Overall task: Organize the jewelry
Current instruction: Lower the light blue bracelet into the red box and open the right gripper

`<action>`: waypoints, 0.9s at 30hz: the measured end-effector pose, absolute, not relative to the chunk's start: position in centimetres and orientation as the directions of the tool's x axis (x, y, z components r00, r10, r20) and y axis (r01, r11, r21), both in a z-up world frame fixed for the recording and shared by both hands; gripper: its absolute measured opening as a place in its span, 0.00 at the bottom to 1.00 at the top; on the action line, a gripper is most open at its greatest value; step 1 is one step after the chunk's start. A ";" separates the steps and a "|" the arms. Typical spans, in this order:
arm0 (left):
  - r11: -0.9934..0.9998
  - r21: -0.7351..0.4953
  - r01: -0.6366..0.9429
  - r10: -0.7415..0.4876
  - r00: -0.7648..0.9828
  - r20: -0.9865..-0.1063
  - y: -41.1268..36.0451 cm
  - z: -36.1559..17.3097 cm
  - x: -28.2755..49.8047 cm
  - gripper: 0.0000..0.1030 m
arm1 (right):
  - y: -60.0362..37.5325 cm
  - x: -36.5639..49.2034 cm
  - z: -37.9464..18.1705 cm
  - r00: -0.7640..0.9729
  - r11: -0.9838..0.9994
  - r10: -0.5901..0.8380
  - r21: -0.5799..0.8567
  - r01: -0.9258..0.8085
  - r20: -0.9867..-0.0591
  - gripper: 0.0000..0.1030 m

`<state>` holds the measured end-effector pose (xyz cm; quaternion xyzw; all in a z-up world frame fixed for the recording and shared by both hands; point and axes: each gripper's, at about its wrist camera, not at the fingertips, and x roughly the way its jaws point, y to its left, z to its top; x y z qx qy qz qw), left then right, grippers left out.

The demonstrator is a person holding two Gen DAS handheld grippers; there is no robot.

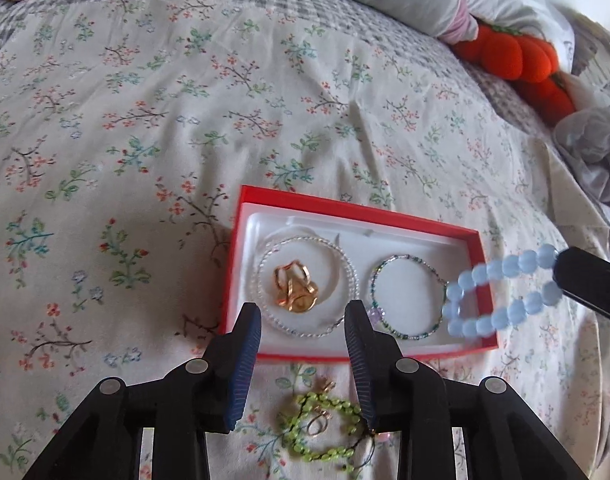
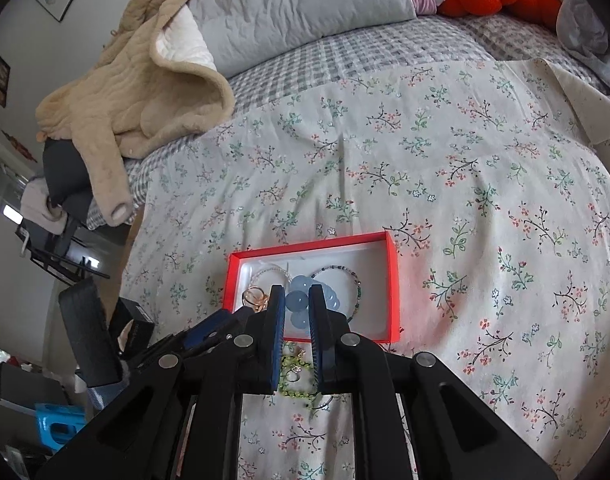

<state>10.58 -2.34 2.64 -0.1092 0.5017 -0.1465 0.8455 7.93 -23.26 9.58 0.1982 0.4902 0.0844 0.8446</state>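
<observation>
My left fingers [image 1: 303, 324] wide, empty, over red box [image 1: 481, 264] near rim | right fingers [image 2: 297, 308] clamp blue bracelet [image 2: 299, 300] | bed [image 1: 145, 140] bare beyond.

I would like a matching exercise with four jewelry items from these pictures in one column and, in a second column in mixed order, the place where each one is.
Items:
1. blue bead bracelet
2. green bead bracelet
3. gold rings
4. clear bead bracelet

Places:
A. on the floral sheet, outside the red box
B. inside the clear bracelet's loop
C. held by the right hand-held gripper
D. in the box's left half

Pairs: 1-C, 2-A, 3-B, 4-D
</observation>
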 end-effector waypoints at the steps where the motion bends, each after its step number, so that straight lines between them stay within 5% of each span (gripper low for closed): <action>1: 0.935 -0.329 0.135 -0.353 0.456 -0.817 -2.1 2.8 10.4 0.36 | -23.0 8.1 9.5 0.505 0.908 0.336 0.416 0.049 -0.795 0.12; 9: 0.951 -0.291 0.105 -0.305 0.466 -0.831 -0.2 2.8 9.4 0.38 | -20.3 9.3 8.9 0.492 0.906 0.373 0.423 -0.009 -0.787 0.12; 27: 0.957 -0.273 0.102 -0.290 0.429 -0.856 -0.2 1.9 9.2 0.39 | -21.9 11.0 4.2 0.394 0.975 0.175 0.215 0.061 -0.902 0.13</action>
